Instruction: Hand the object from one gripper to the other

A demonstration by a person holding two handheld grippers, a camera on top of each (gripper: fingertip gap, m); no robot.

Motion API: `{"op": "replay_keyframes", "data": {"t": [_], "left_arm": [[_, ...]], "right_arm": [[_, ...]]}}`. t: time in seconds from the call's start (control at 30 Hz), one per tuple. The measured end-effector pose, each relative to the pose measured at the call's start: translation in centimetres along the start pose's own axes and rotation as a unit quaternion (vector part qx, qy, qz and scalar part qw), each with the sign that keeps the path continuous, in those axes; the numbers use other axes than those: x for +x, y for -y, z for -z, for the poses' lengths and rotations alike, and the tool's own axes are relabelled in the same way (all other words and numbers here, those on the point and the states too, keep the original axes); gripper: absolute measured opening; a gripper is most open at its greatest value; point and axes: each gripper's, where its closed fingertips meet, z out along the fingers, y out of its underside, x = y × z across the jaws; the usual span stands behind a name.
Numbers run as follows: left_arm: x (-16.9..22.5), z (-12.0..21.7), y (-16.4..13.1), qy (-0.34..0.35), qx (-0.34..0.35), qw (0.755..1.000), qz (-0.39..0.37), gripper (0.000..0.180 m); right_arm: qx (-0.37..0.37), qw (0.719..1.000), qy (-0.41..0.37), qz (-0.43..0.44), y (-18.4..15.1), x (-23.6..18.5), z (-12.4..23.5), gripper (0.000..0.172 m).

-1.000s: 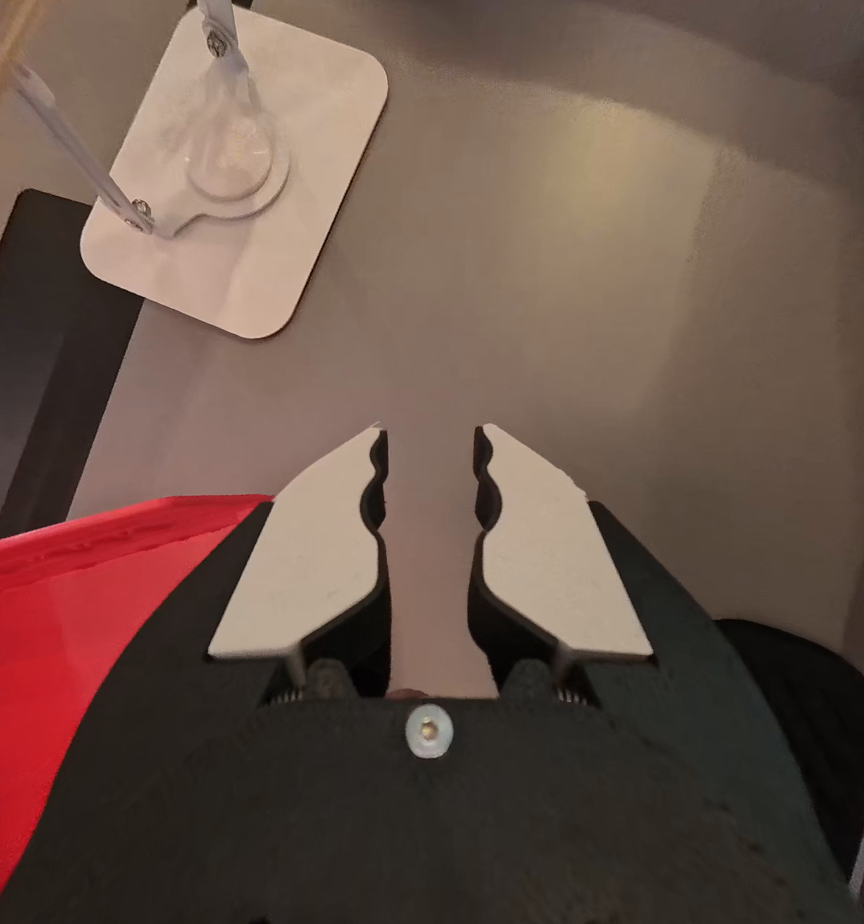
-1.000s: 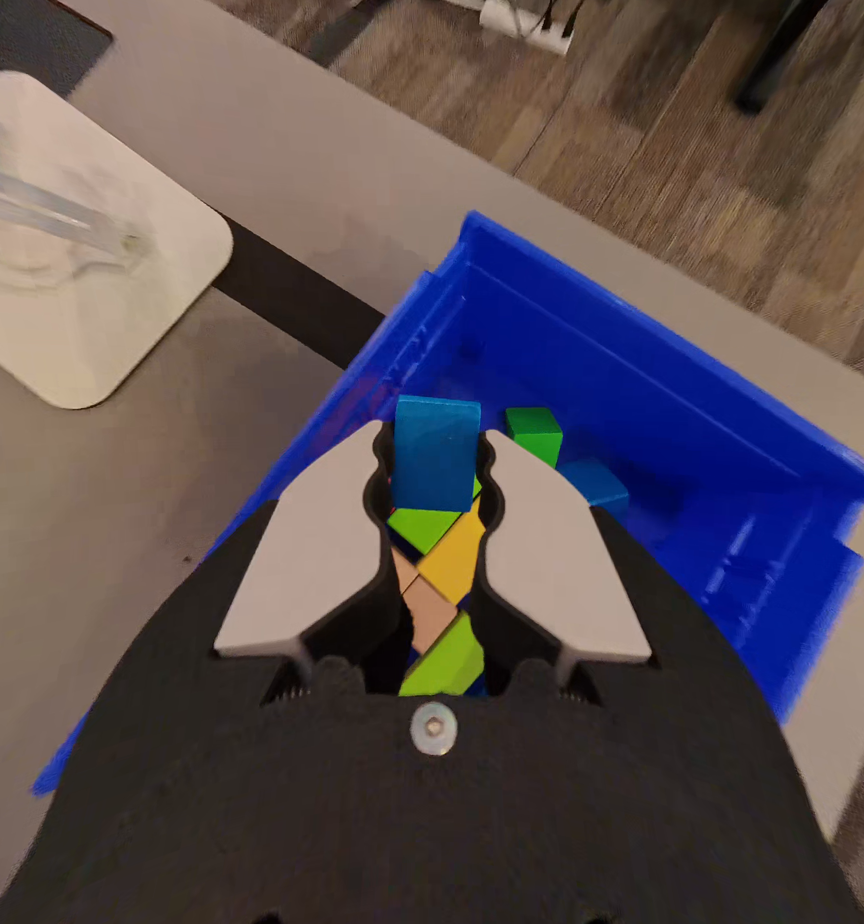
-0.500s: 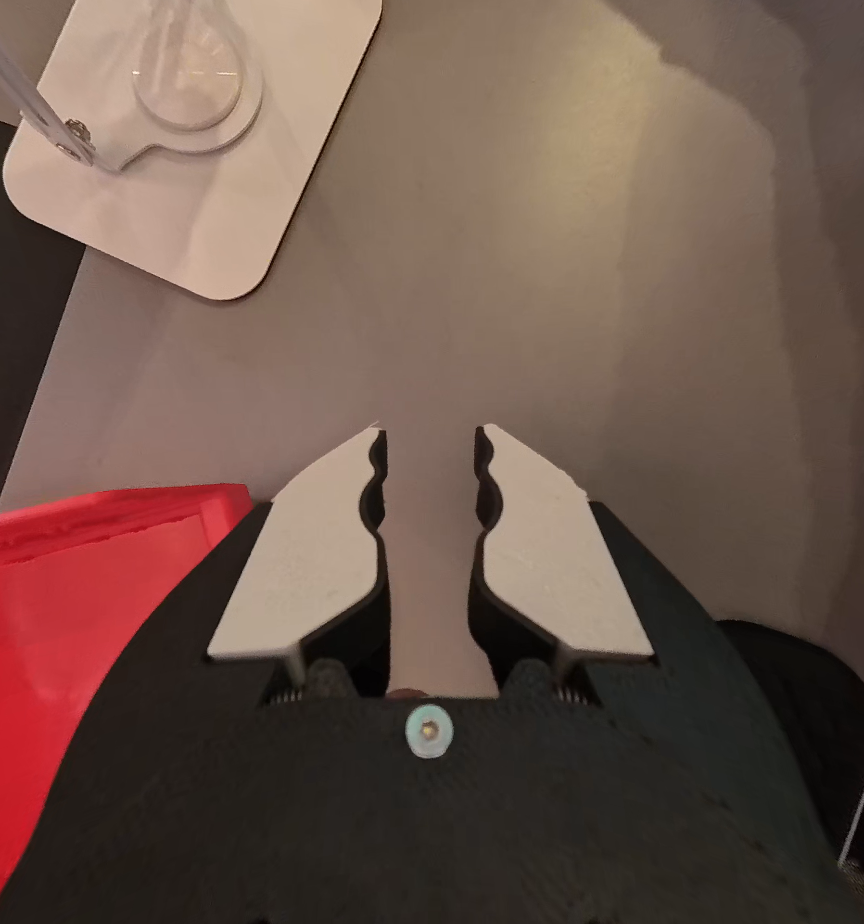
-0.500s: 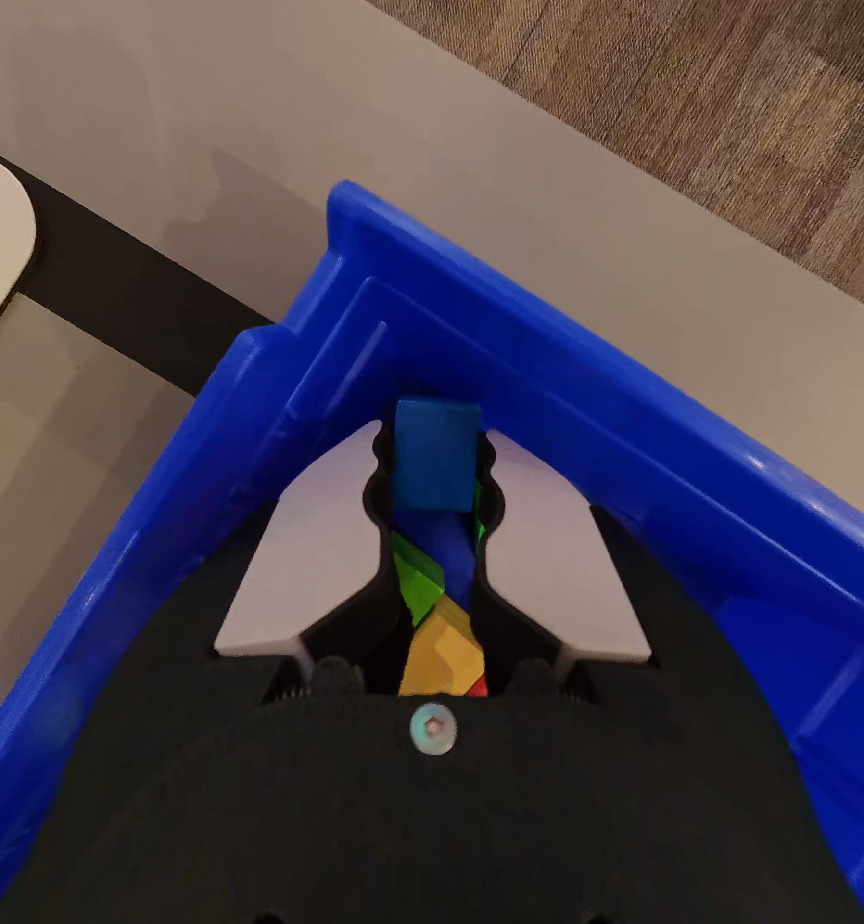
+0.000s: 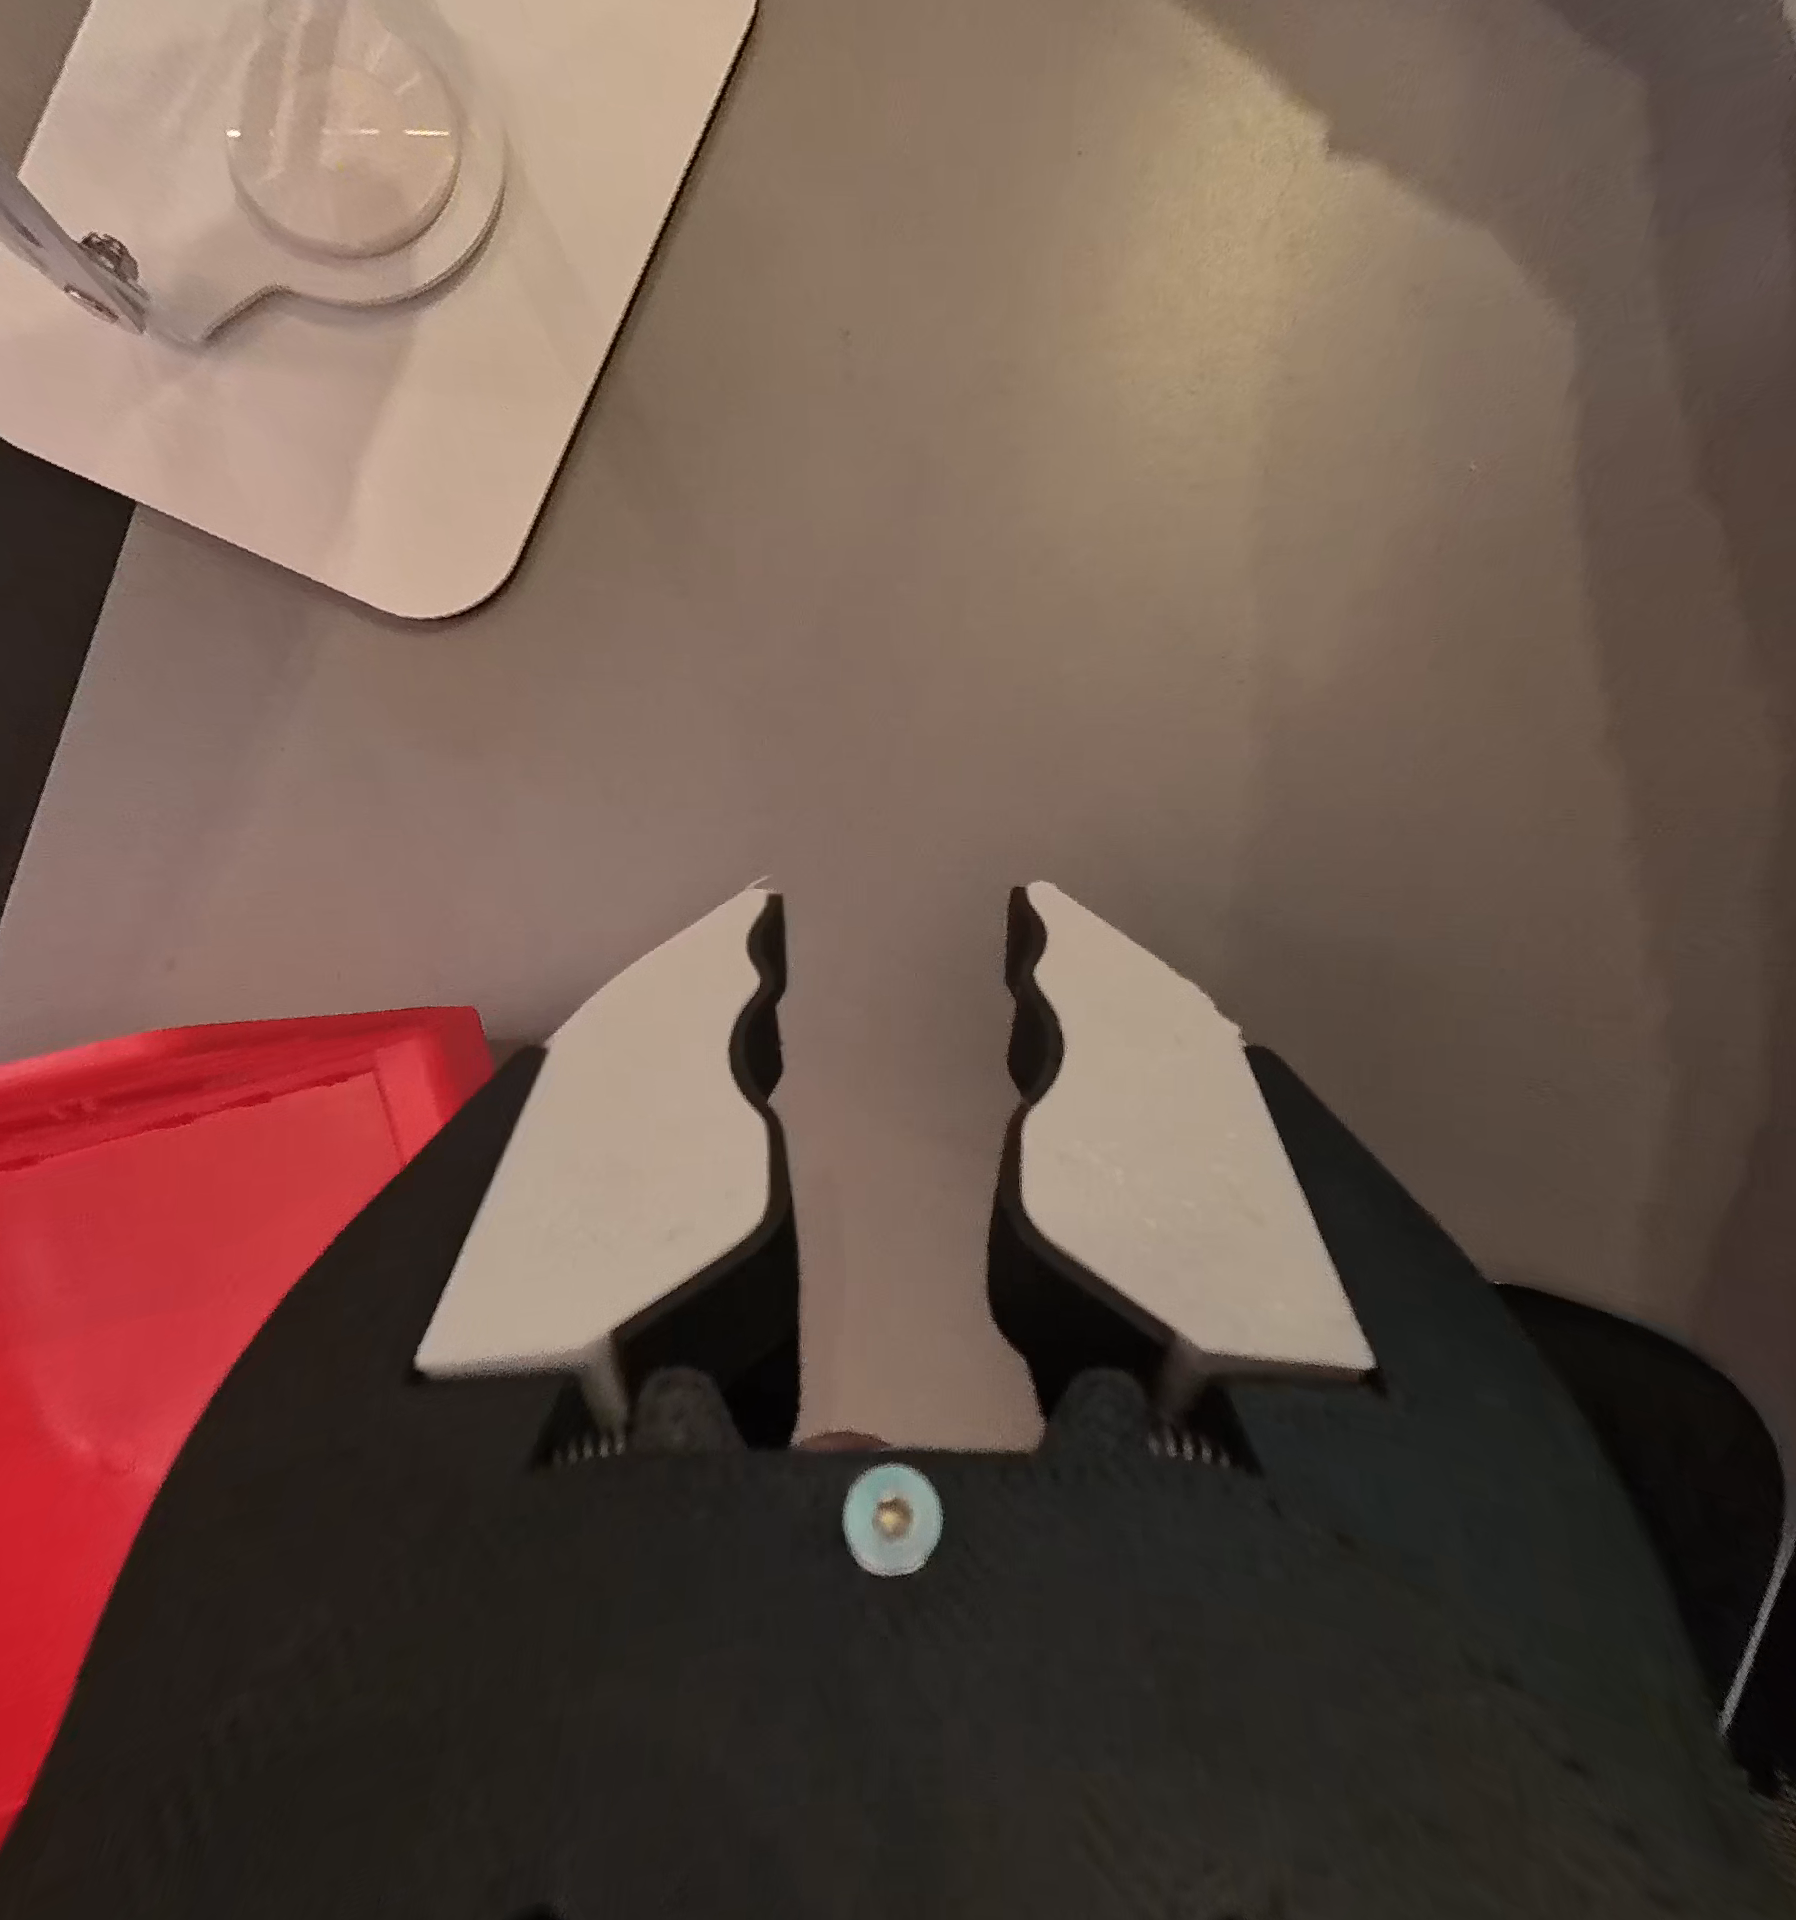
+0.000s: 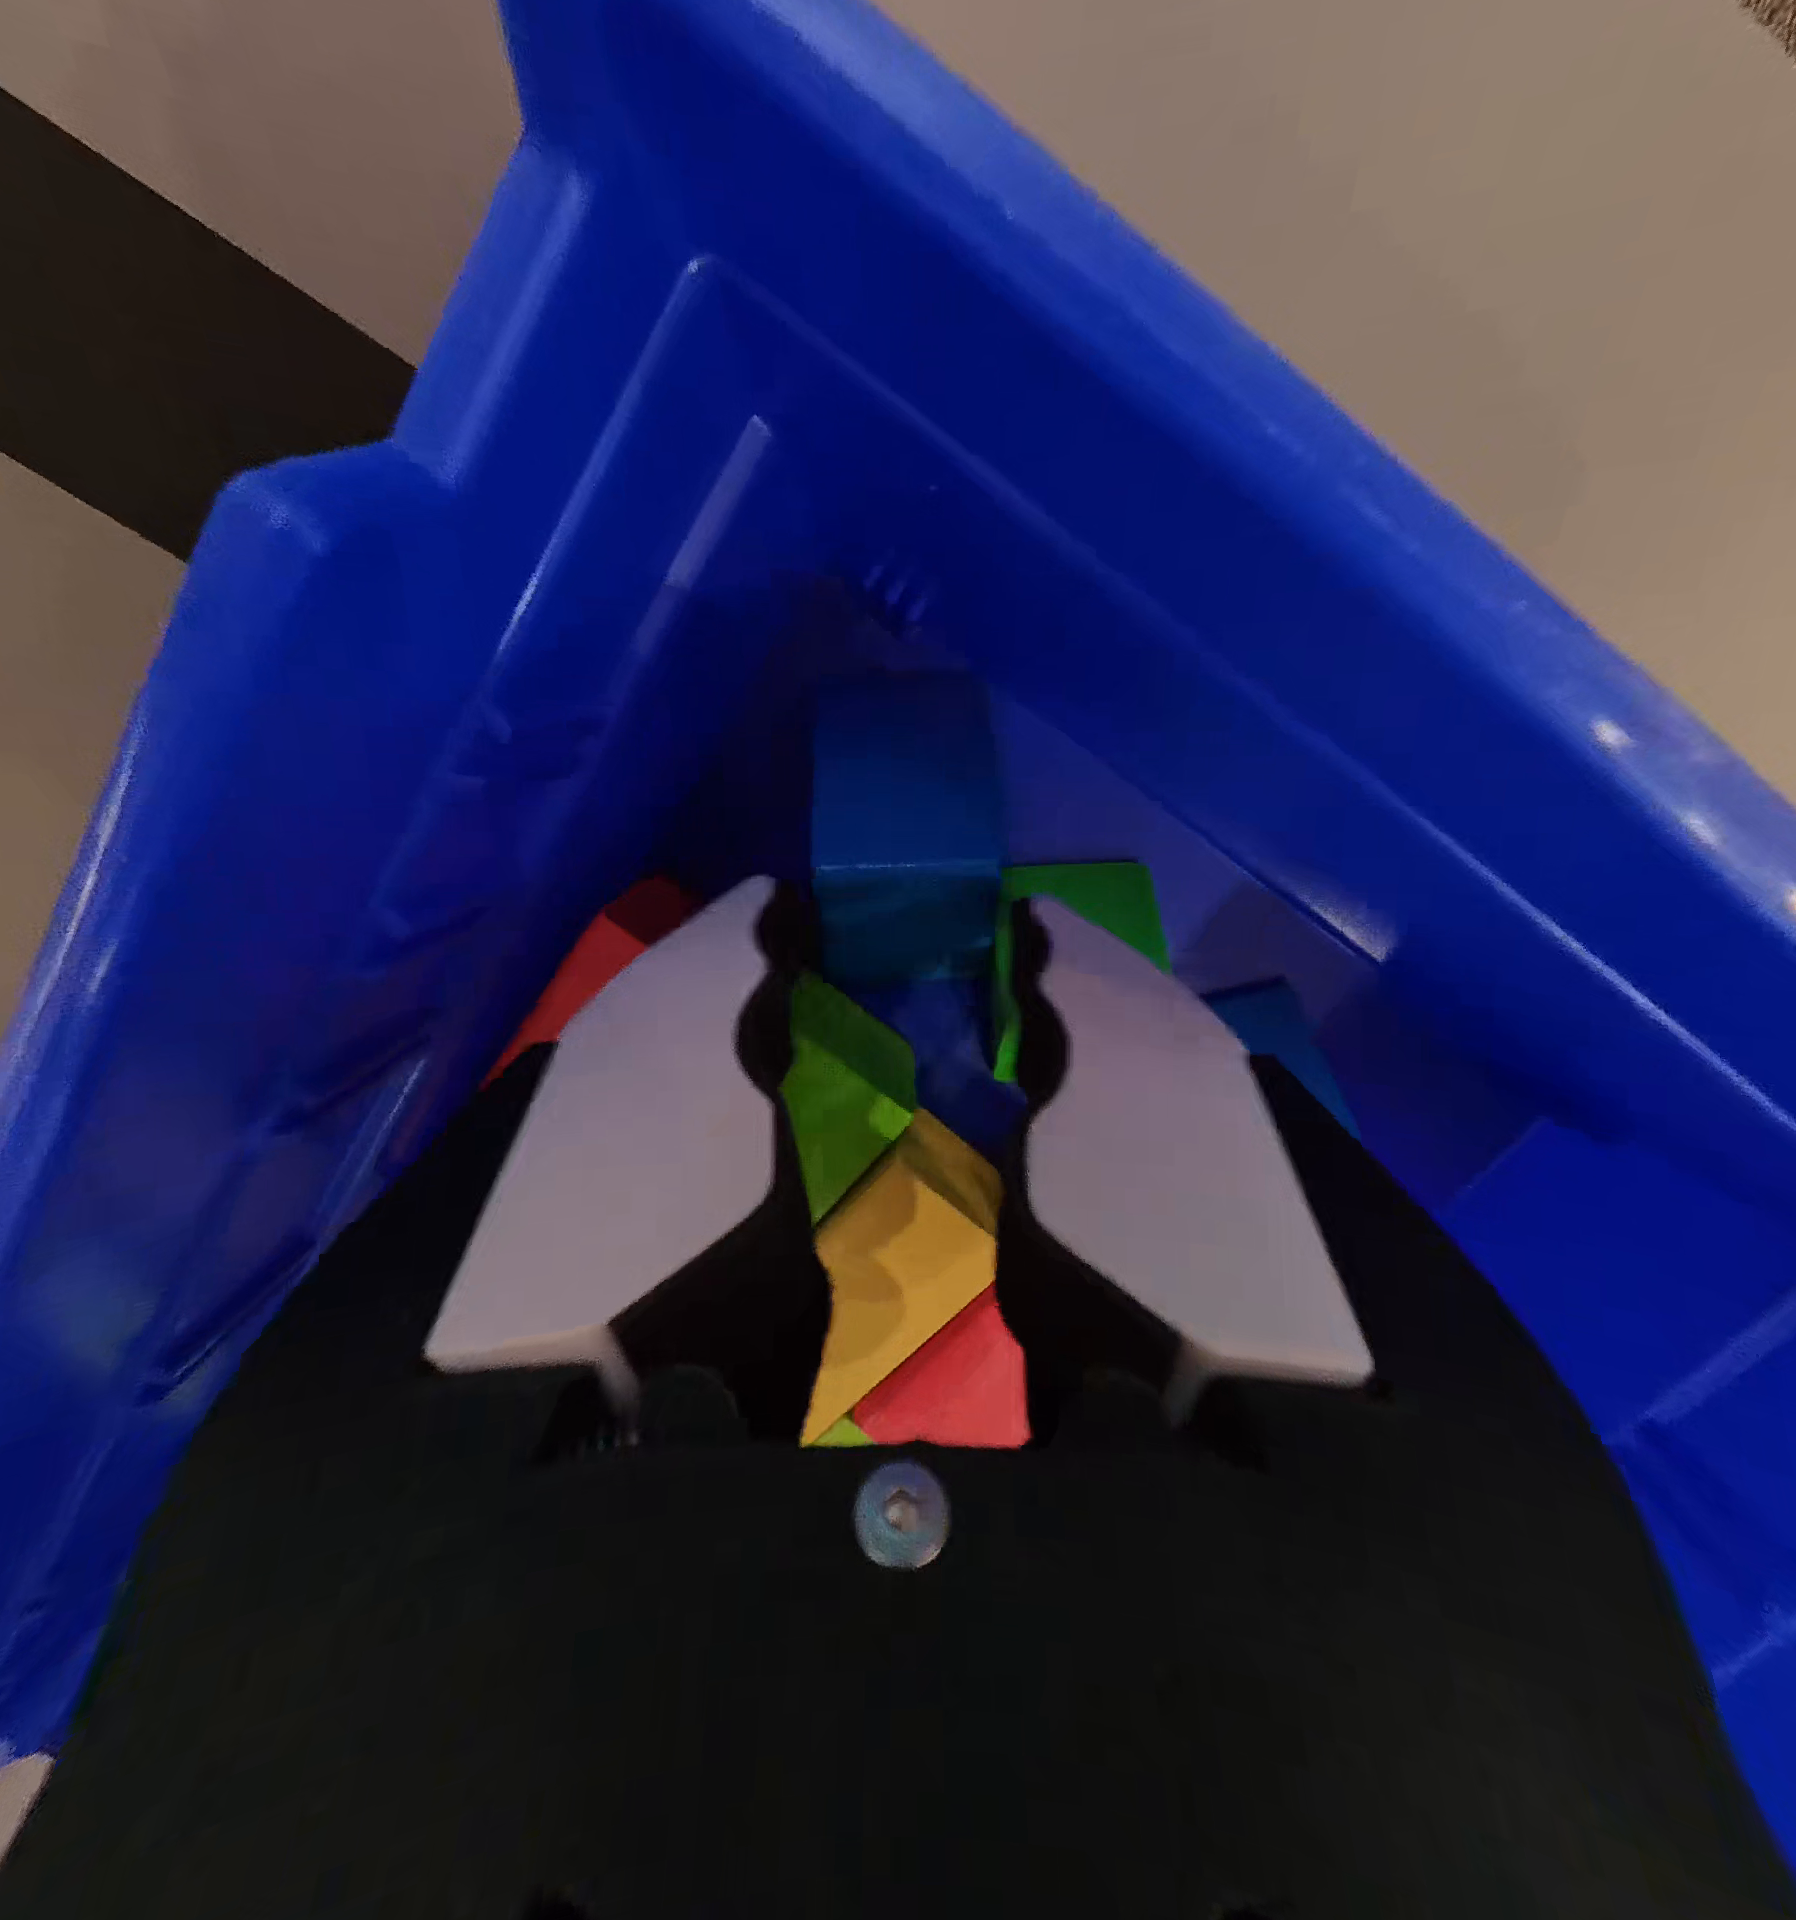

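In the right wrist view my right gripper [image 6: 899, 914] is low inside the corner of a blue bin [image 6: 1289, 540]. A blue block [image 6: 904, 831] stands between its fingertips. Dark gaps and a strip of green show between the block and both pads, so the jaws are open and not pressing on it. In the left wrist view my left gripper [image 5: 896, 914] is open and empty above the bare grey table [image 5: 1185, 623], beside a red bin [image 5: 146, 1195].
Green [image 6: 842, 1091], yellow [image 6: 915, 1247] and red [image 6: 956, 1382] blocks lie in the blue bin under the right gripper. A white base plate [image 5: 354, 312] with a clear stand is on the table at the far left. A black strip [image 5: 0, 727] runs along the table's left edge.
My right gripper went down into the blue bin's corner with the blue block, then its jaws widened and let go of the block. My left gripper drifted slightly and stayed open.
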Motion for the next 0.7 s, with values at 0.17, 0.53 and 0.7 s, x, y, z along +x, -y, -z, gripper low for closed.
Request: {"op": "replay_keyframes", "data": {"t": [0.17, 0.53, 0.7], "left_arm": [[-0.1, 0.5, 0.7, 0.007, 0.020, 1.000, 0.012, 0.052], [3.3, -0.4, 4.4, -0.026, 0.128, 0.991, 0.018, 0.072], [6.0, -3.6, 6.6, -0.059, 0.166, 0.984, 0.019, 0.080]], "right_arm": [[0.036, 0.999, -0.023, 0.018, -0.2, -0.6, 3.0, 0.061], [0.275, 0.960, -0.058, 0.015, -9.7, -15.4, 20.6, 0.062], [0.330, 0.942, -0.058, 0.033, -15.8, -27.0, 21.7, 0.064]]}}
